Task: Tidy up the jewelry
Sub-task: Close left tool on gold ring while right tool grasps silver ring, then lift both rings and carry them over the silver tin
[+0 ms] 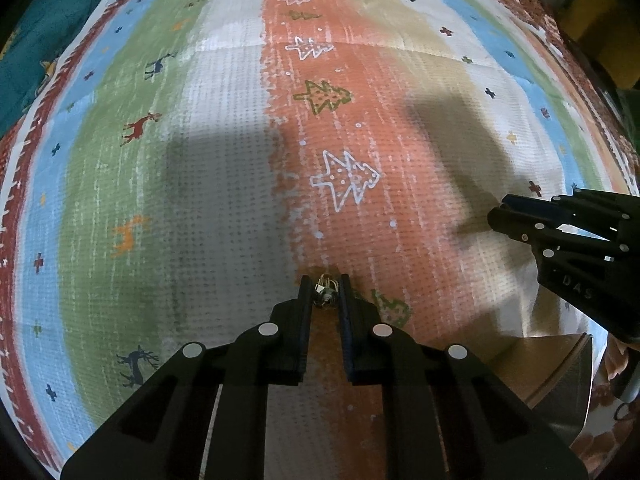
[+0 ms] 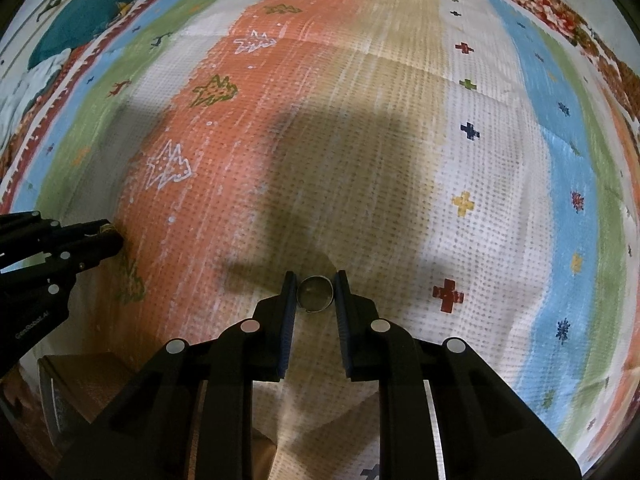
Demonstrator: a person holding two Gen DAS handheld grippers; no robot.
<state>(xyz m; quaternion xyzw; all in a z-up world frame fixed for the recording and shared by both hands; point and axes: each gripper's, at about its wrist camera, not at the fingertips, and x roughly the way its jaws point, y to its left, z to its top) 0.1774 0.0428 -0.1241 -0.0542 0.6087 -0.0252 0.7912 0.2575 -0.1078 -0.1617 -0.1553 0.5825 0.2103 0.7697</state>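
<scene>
Dim, warm light – broad soft shadows cross the cloth point(image 1: 224, 184) – fisheye edges bend, slightly blurred

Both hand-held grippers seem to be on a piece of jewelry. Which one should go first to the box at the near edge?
Probably the left hand-held gripper: it pinches a small jewelry piece, and the box sits just beside it. The right hand-held gripper grips a ring; either looks workable.
</scene>
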